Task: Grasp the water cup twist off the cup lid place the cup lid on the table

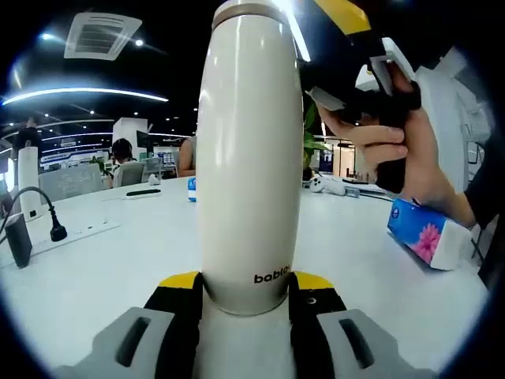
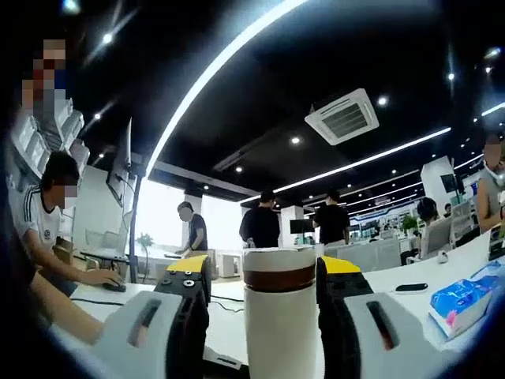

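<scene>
A tall white water cup (image 1: 248, 158) marked "bablo" stands upright on the white table (image 1: 142, 253). My left gripper (image 1: 248, 294) is shut on its lower body, one yellow-tipped jaw on each side. The cup's top carries a brown band under a white lid (image 2: 279, 259). My right gripper (image 2: 264, 288) is level with that lid, its jaws on either side; a gap shows on the left, so it stands open. In the left gripper view that right gripper (image 1: 347, 55), held by a hand (image 1: 398, 150), sits at the cup's upper right.
A blue tissue pack (image 1: 426, 233) (image 2: 461, 304) lies on the table to the right. A power strip (image 1: 79, 230) with a black plug and a dark phone (image 1: 142, 192) lie to the left. People sit and stand at desks behind.
</scene>
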Demonstrator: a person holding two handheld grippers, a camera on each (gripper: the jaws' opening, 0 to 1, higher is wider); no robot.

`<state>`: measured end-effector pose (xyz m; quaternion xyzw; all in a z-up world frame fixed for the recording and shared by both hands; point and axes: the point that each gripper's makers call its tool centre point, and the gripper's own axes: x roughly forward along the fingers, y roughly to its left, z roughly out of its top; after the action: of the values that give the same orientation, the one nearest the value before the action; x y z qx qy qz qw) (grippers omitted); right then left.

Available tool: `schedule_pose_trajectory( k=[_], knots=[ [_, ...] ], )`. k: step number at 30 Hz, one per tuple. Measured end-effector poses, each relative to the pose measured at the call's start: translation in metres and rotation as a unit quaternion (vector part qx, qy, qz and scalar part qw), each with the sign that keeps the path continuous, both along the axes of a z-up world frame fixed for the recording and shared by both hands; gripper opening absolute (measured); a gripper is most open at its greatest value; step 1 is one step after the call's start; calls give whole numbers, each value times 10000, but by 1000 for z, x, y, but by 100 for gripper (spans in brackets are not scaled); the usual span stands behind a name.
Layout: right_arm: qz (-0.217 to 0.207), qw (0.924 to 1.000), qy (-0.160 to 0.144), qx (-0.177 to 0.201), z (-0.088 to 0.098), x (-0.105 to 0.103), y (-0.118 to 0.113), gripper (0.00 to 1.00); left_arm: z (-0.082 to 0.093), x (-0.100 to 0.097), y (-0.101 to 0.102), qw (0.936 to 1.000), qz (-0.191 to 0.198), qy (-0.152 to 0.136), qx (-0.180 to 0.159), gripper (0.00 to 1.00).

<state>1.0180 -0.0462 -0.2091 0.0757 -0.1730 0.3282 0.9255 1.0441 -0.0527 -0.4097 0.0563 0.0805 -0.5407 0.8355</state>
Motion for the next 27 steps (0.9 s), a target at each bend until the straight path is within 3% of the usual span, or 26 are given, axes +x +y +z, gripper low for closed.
schedule_pose_trajectory(
  k=[27],
  knots=[
    [-319,9994,80,-62,-6,16,-4,43,0,0,0,10000,9,2,1,45]
  ],
)
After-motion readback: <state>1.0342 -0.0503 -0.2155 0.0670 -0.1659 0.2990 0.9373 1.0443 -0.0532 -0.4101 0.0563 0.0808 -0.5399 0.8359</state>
